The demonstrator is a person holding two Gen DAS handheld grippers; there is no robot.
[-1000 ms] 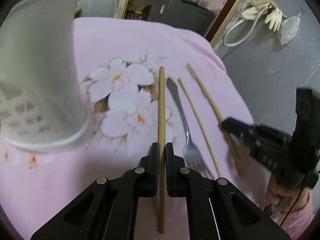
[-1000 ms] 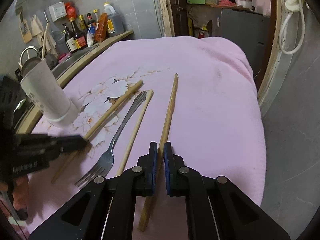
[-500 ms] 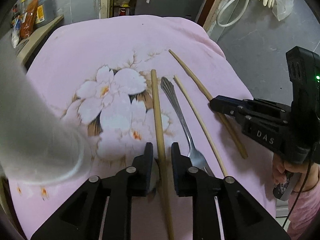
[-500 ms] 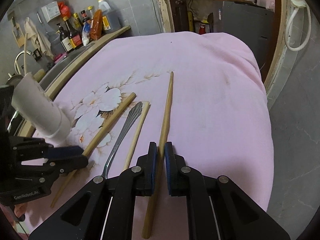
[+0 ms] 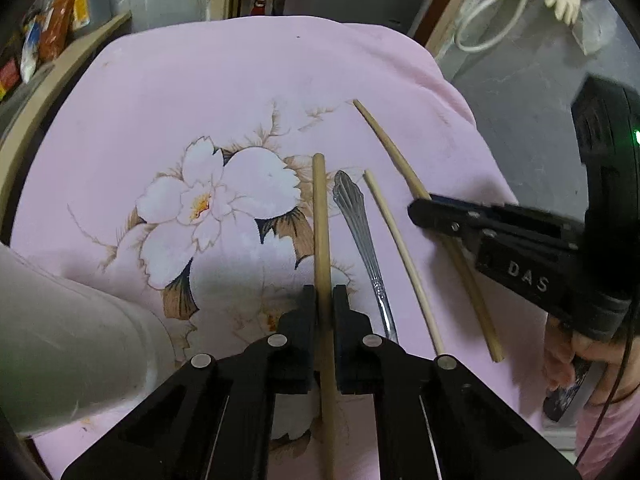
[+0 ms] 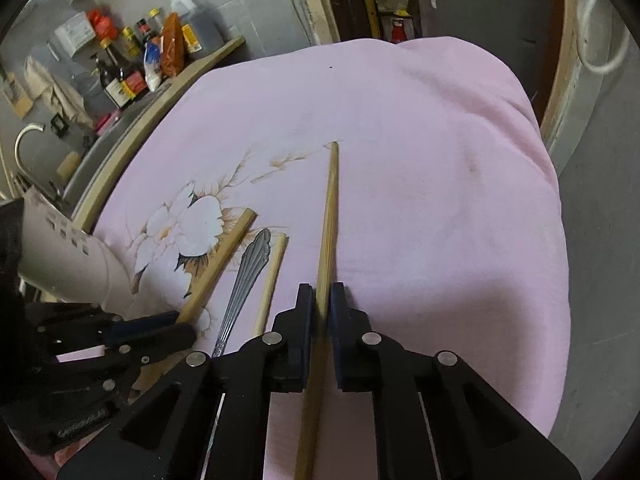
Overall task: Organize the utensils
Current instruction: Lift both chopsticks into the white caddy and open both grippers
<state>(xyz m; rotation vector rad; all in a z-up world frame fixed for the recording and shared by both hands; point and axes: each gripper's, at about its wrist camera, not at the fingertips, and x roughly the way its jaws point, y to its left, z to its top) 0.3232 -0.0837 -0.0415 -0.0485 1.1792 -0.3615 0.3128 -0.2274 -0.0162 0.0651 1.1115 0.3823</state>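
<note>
In the left wrist view, the left tool (image 5: 324, 294) was closed on a thick pale wooden chopstick (image 5: 321, 216), its two black fingers pressed against the stick's sides. The stick ran forward over the pink floral cloth (image 5: 240, 100) covering the worktop. Just right of it lay a silver metal fork (image 5: 362, 236), handle pointing away, then a thin light wooden chopstick (image 5: 400, 252) flat on the cloth. Further right, the right tool (image 5: 424, 208) reached in from the side over a long tan wooden chopstick (image 5: 390, 148). A white perforated plastic utensil holder (image 5: 72, 344) filled the lower left corner, blurred and close to the lens.

In the right wrist view, the right tool (image 6: 322, 300) was clamped on the long tan wooden chopstick (image 6: 330, 216), which pointed straight ahead; whether the stick's far tip touched the pink floral cloth (image 6: 420, 160) or hung just above it was hard to tell. To the left lay the thin light wooden chopstick (image 6: 272, 280) and the silver metal fork (image 6: 248, 272), side by side. The left tool (image 6: 176, 326) gripped the thick pale wooden chopstick (image 6: 224, 256) near its lower end. The white perforated plastic utensil holder (image 6: 72, 256) stood at the left edge. Sauce bottles (image 6: 132, 68) lined a ledge behind.
</note>
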